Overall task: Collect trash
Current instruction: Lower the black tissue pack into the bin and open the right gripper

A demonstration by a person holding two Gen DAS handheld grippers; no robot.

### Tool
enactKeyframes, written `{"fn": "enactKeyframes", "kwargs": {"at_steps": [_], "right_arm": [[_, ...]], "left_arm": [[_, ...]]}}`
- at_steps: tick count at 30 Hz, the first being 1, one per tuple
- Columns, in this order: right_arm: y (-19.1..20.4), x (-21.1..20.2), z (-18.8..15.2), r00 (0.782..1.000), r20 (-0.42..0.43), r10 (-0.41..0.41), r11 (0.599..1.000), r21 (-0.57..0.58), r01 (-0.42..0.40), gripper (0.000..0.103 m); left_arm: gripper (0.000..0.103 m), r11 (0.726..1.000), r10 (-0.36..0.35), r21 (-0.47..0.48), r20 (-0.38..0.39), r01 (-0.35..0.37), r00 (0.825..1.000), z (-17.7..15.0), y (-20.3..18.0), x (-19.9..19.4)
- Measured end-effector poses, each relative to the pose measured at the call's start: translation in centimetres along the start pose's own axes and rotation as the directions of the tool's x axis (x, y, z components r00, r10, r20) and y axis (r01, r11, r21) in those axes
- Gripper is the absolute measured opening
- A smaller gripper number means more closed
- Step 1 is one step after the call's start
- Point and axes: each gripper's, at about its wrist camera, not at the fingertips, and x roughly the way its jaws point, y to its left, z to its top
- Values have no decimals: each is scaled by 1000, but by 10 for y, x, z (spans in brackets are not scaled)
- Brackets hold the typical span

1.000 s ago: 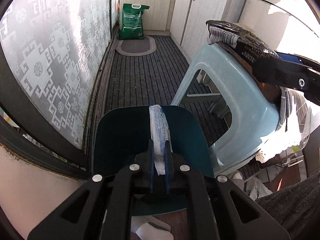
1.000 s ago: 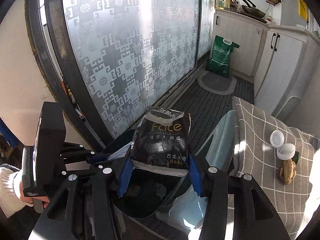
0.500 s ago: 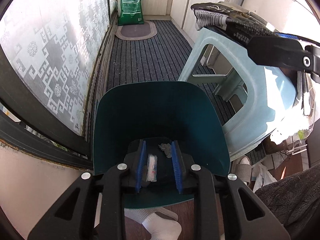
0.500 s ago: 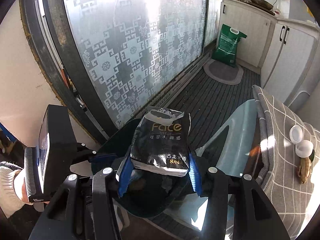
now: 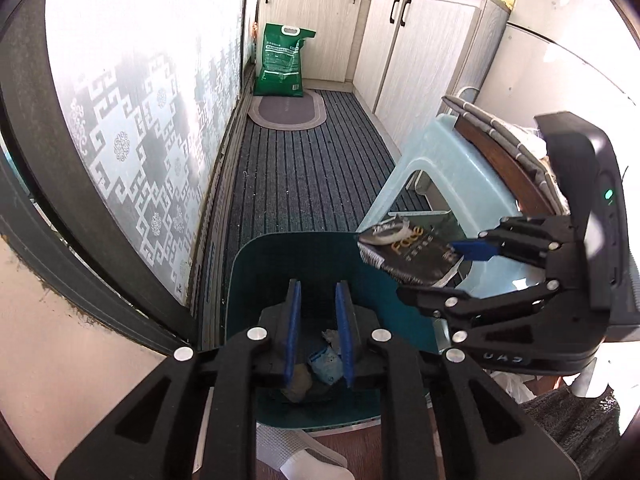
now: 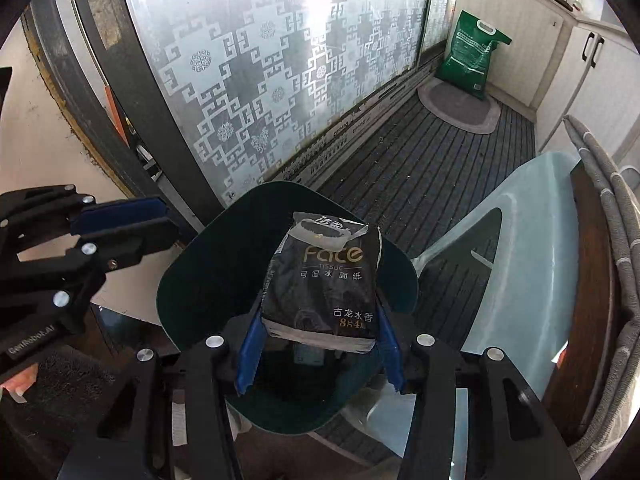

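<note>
A dark teal trash bin (image 5: 276, 264) stands on the floor below both grippers; it also shows in the right wrist view (image 6: 192, 280). My left gripper (image 5: 318, 320) is open and empty above the bin's mouth. A small white and blue packet (image 5: 325, 362) lies at the bin's bottom with other scraps. My right gripper (image 6: 318, 340) is shut on a black tissue pack (image 6: 324, 280) and holds it over the bin. The pack also shows in the left wrist view (image 5: 412, 256), at the bin's right rim.
A pale blue plastic stool (image 5: 452, 184) stands right of the bin, beside a grey checked cushion (image 6: 616, 216). A frosted sliding door (image 5: 132, 120) runs along the left. A green sack (image 5: 282, 60) and an oval mat (image 5: 286, 110) lie at the far end by the cabinets (image 5: 420, 48).
My left gripper opened and dropped the white packet into the bin, then rose. My right gripper brought the tissue pack down and over the bin.
</note>
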Motion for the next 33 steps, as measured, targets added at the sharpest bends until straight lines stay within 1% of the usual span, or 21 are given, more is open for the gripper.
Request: {"fn": "enactKeyframes", "kwargs": {"at_steps": [5,7,10,11,13,15,16,20,22,23,25,28,33], "right_arm": [[8,23,-7,999,-51,-17,999,-40,15,51],[9,28,-9,998,-64,-19,999,-45,16,51],[10,32,-12,997,-76,-19,998,-57,15,53],[11,34,-13,997,-81,-17,998,-60,12,54],[12,34,-15,996,-84,-11,998,-60,6,64],[13,33,-15,997,-76,-9,998,-63,4,67],[13,31,-15,998,-69,-9,998,-63,5,67],[13,14,-8,1000,-15,8,998,-55,-9,67],[12,0,-4,1000,26,13,998,-55,-12,62],[11,-8,-2,999,52,9,999,-50,-6,62],[8,-24,0,995,100,11,999,-40,-7,55],[2,-47,3,987,162,8,1000,-29,-4,49],[-17,-84,1,969,247,-5,1000,-1,5,49]], "left_arm": [[19,999,-17,-44,62,20,998,12,4,-20],[19,998,-22,-51,84,26,996,17,3,-27],[19,997,-48,-63,106,54,993,23,4,-37],[19,997,-48,-60,116,55,992,26,4,-39],[19,997,-47,-54,129,54,991,29,0,-44],[19,996,-51,-60,142,60,989,33,-1,-49],[19,996,-55,-63,149,65,987,34,-1,-52],[19,996,-53,-63,185,66,981,42,-6,-65],[19,995,-66,-59,204,80,977,46,-9,-72],[19,994,-73,-59,213,88,974,48,-11,-75],[19,994,-79,-54,230,94,970,52,-16,-81],[19,993,-92,-49,253,108,963,59,-24,-89],[19,992,-107,-28,287,120,952,69,-41,-98]]}}
